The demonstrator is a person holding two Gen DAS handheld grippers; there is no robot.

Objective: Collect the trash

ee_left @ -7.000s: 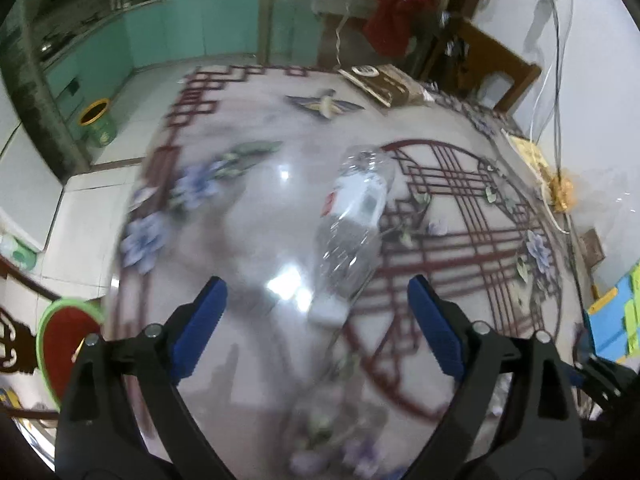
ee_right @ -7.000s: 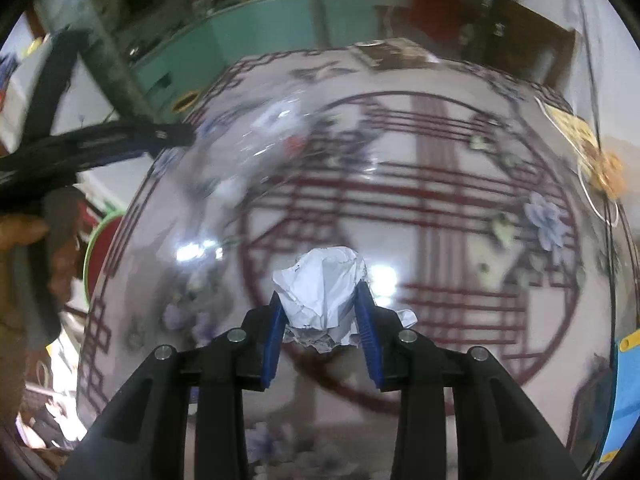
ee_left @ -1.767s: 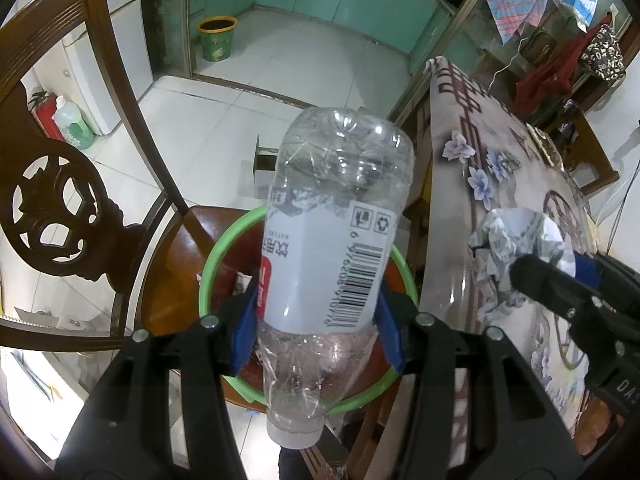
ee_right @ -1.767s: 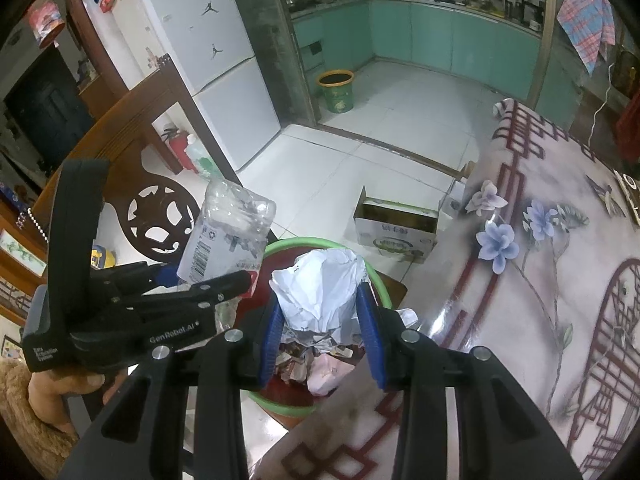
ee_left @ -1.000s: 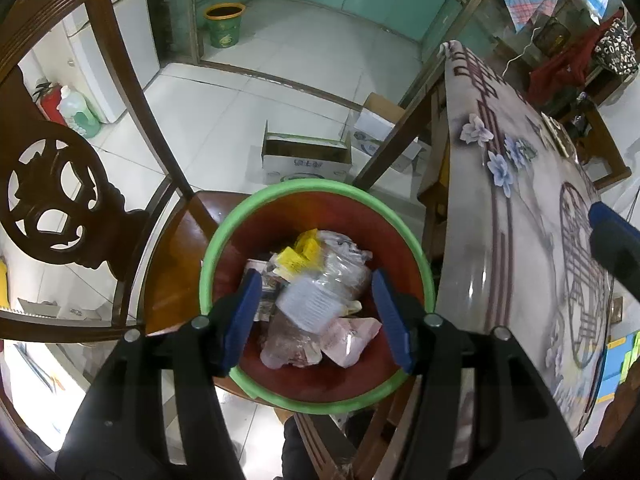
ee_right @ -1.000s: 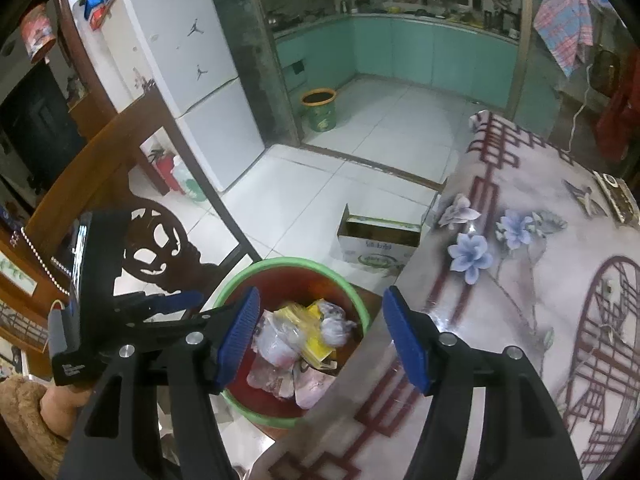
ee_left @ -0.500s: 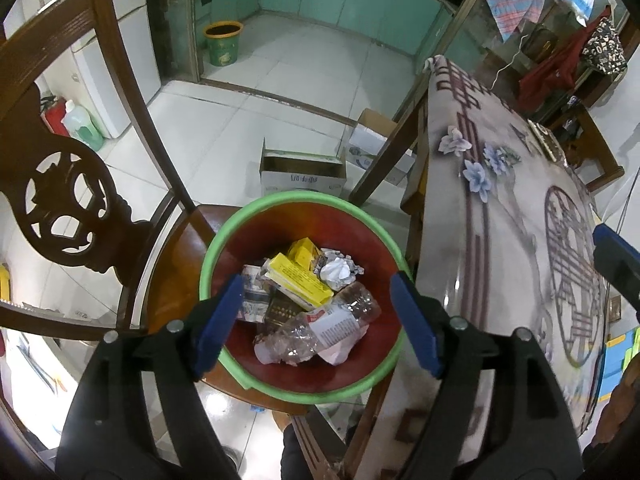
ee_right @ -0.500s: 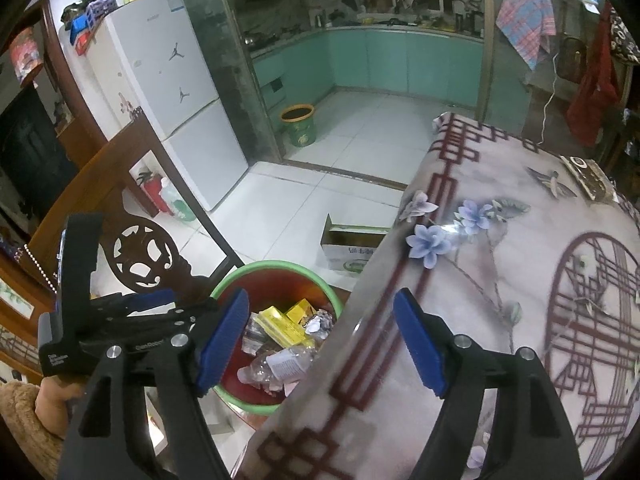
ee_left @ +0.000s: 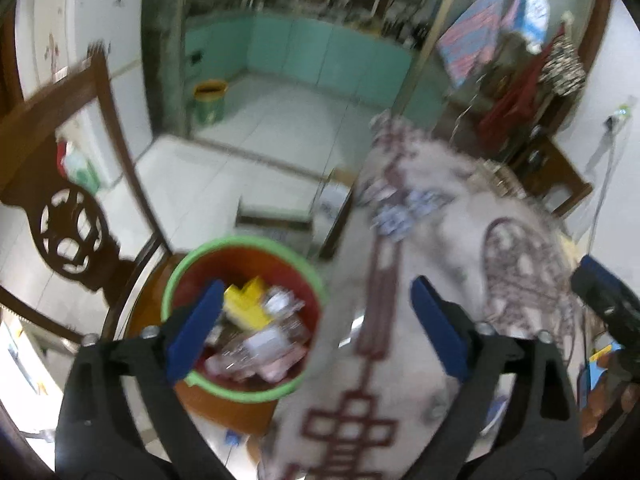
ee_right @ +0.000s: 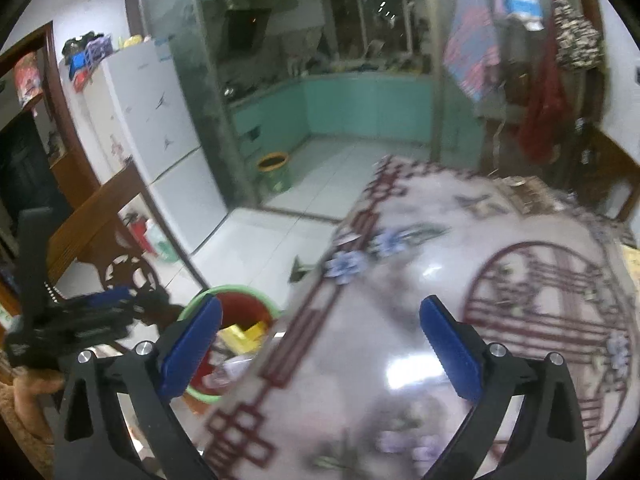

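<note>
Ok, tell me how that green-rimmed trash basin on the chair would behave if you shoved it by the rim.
The basin looks like thin plastic, so the rim would probably flex. It holds only light litter such as a yellow box and crumpled wrappers, so it likely slides easily on the smooth wooden chair seat. Being wide and shallow, it seems unlikely to tip.

Green-rimmed bin (ee_left: 182,276) sits on chair seat (ee_left: 224,410), just beside table's near-left edge (ee_left: 340,308); its mouth is uncovered, trash piled low inside. Carved chair back (ee_left: 72,232) walls off the bin's left side. Table top (ee_right: 400,340) between the right gripper's (ee_right: 318,334) wide-apart jaws is bare. Cardboard box (ee_left: 276,216) on the floor against the table edge.
</note>
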